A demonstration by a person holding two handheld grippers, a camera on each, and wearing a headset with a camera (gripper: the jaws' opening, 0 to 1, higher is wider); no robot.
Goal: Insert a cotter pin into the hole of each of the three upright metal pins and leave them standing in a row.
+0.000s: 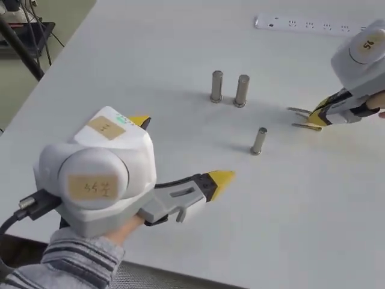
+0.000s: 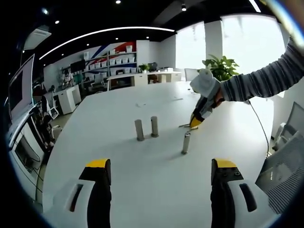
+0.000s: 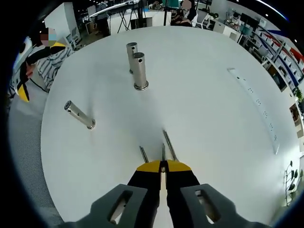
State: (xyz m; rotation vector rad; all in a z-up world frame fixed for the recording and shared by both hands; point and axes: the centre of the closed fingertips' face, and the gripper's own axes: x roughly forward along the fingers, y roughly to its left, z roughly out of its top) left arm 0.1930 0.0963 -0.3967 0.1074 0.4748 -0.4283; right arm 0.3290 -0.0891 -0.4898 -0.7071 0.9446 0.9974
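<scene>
Three upright metal pins stand on the white table: two close together, one (image 1: 216,86) and another (image 1: 242,90), and a third (image 1: 259,141) nearer and to the right. In the left gripper view they are the pair (image 2: 138,129), (image 2: 154,126) and the lone pin (image 2: 186,142). My right gripper (image 1: 316,118) is at the right, low over the table, jaws shut on a thin cotter pin (image 3: 163,151). Two more cotter pins (image 3: 143,153), (image 3: 169,144) lie beside its tips. My left gripper (image 1: 180,150) is open and holds nothing, well short of the pins.
A white power strip (image 1: 307,25) lies along the far edge of the table. The table's left edge (image 1: 54,78) drops to the floor, with a dark stand beyond it. Office desks and shelves fill the background.
</scene>
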